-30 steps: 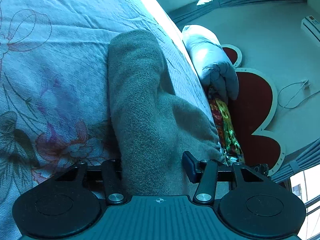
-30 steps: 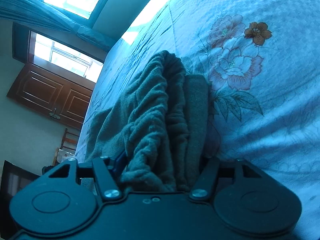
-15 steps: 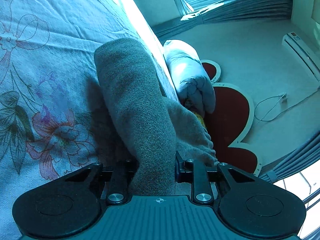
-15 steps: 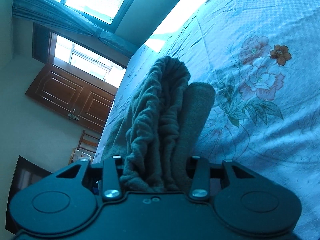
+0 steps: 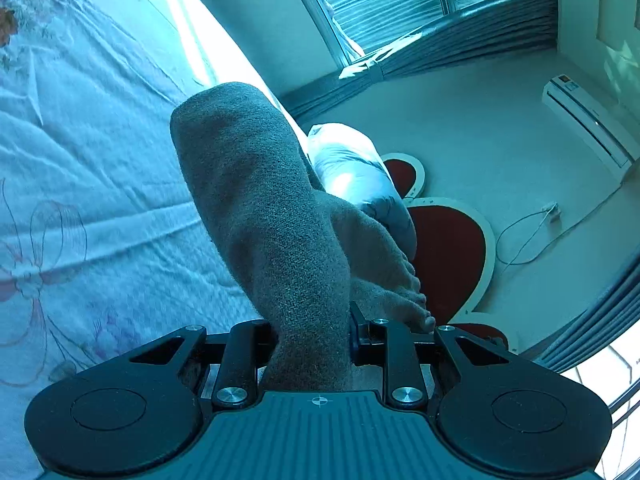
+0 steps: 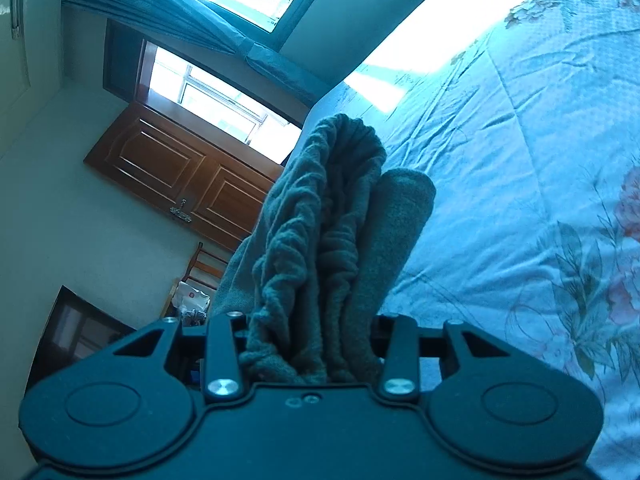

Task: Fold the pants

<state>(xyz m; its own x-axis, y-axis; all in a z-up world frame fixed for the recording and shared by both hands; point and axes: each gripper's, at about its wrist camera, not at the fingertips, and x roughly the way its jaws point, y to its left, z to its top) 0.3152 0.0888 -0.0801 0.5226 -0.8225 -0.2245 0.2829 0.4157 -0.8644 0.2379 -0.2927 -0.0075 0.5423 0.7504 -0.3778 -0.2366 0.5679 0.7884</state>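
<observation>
The pants are grey-green knit fabric, folded into a thick bundle. My left gripper is shut on one end of the pants, which rise from the jaws above the bed. My right gripper is shut on the other end of the pants, where the gathered waistband bunches up between the jaws. The fingertips of both grippers are hidden in the fabric.
A light blue floral bedspread lies below. A rolled blue quilt and a red-and-white headboard lie beyond the left end. A wooden door and a chair stand past the bed's edge.
Both grippers have lifted the pants up off the bedspread and tilted up, so more of the room shows. The left jaws have closed tighter on the fabric.
</observation>
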